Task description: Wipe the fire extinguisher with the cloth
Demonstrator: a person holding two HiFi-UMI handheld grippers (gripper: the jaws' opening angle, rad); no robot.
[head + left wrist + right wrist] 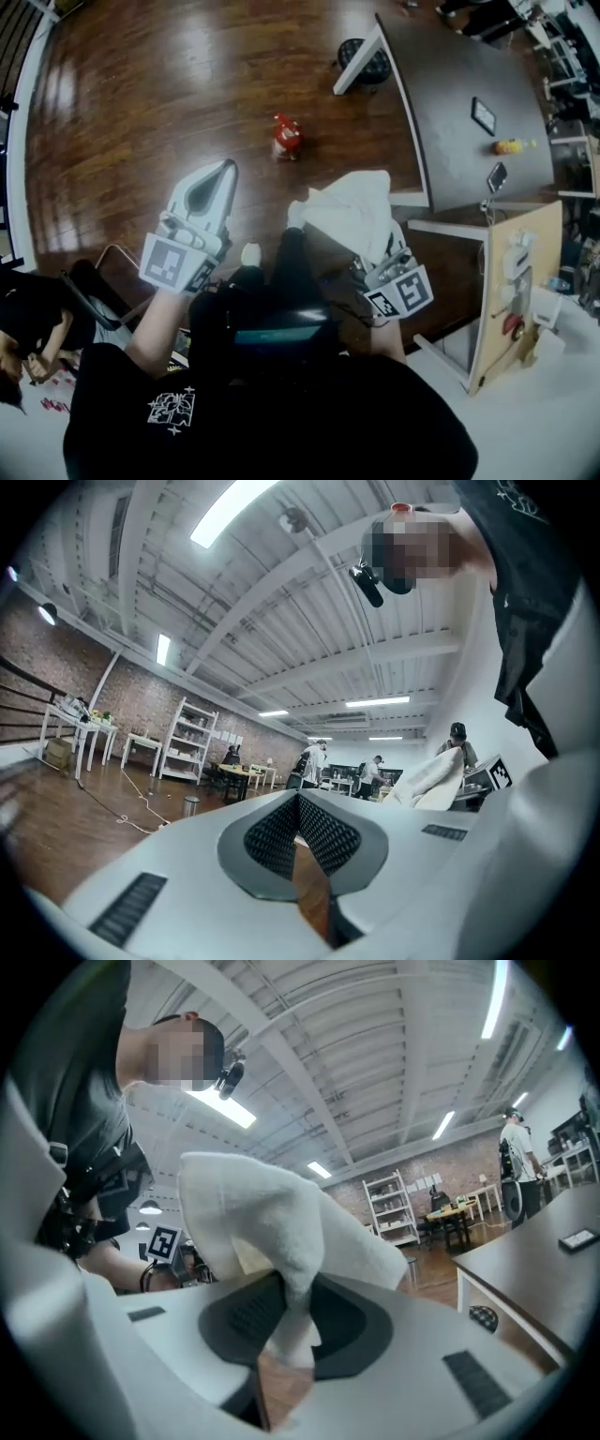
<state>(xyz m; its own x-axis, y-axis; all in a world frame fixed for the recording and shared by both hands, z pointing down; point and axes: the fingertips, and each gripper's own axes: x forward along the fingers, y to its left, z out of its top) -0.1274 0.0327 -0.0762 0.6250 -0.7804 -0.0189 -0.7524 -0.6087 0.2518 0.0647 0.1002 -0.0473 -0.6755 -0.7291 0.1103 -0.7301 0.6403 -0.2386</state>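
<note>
Fire extinguisher point(286, 137) sits on wood floor point(141, 112), right gripper point(291, 1321) clamped on white cloth point(272, 1213), left gripper point(298, 803) closed, holding nothing.

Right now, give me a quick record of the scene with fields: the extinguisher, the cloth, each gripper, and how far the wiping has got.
fire extinguisher: red, on the wooden floor, ahead of both grippers
cloth: white, bunched up above the jaws that pinch it
left gripper: jaws together, nothing between them
right gripper: shut on the cloth
contact: cloth well apart from the fire extinguisher; wiping not yet begun
nearby: dark table to the right of the fire extinguisher
</note>
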